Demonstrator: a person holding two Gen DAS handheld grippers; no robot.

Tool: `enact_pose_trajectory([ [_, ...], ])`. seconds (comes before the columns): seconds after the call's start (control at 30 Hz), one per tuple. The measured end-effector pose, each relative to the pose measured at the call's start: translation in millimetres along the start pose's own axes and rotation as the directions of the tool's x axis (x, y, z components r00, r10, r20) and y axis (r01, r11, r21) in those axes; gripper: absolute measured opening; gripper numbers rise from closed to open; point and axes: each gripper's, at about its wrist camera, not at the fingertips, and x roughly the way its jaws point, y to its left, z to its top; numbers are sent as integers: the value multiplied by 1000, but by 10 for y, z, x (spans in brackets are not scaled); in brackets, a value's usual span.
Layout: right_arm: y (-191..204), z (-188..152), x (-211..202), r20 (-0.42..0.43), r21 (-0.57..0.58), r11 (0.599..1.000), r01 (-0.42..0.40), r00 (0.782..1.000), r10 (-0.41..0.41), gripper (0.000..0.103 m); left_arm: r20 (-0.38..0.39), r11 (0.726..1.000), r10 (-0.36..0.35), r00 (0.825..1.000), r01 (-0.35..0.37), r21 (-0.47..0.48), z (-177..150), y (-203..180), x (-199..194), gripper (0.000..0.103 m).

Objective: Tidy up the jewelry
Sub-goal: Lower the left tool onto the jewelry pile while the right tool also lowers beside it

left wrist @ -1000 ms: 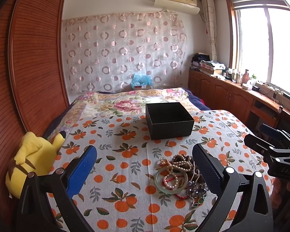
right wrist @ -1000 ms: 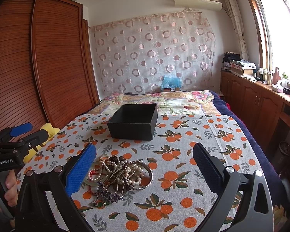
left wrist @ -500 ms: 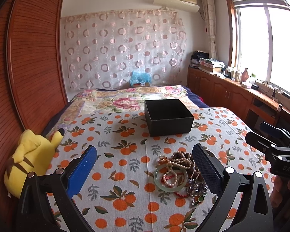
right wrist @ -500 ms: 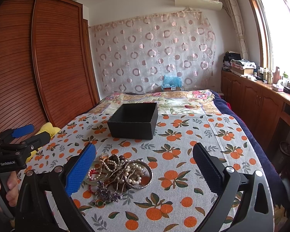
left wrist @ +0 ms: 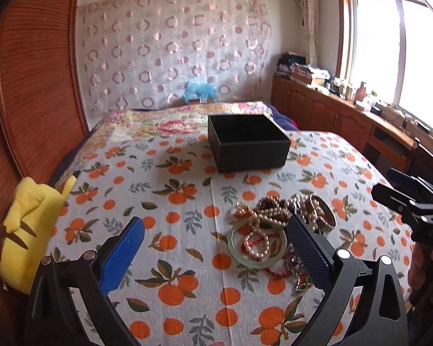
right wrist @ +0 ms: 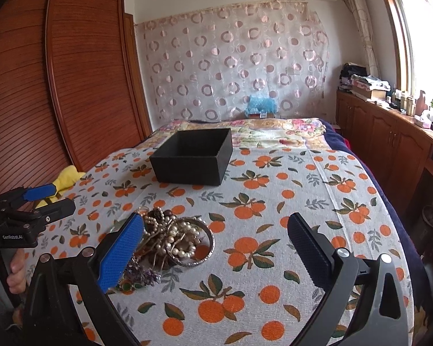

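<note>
Both the left gripper (left wrist: pixel 215 255) and right gripper (right wrist: pixel 215 252) gape wide and empty above the tangled bead-and-bangle jewelry pile (left wrist: pixel 277 230) at lower centre.

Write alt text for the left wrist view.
An open left gripper hovers over a bed with an orange-print cloth, near a pile of jewelry. Behind sits an empty black box; the right gripper waits at right.

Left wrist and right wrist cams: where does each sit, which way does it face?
Left wrist: on the left gripper, low over the bed, facing the headboard wall; jewelry pile ahead-right; right gripper at the right edge.
Right wrist: on the right gripper, same heading; pile ahead-left; left gripper and a hand at left.
Shared: pile, black box, orange-print cloth.
</note>
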Motion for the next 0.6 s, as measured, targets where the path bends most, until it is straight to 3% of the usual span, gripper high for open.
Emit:
enact_pose_trajectory([
  [0.23,-81,-81,266,-103,-31,998,-54,993,50,72,-52,999,-30,998,31,16,-77,-20,147,96],
  [0.3,-81,-112,412,-166,-47,996,-76,984,68,67,-54,1000,-29,998,30,9,-98,1,176,96],
  [0.37,-95,-142,544,-218,-41,994,-103,972,92,55,-63,999,-35,997,35,-1,-114,24,207,95],
  [0.6,-97,-131,760,-284,-43,990,-137,952,119,44,-109,996,-85,990,81,-41,-176,138,343,95],
])
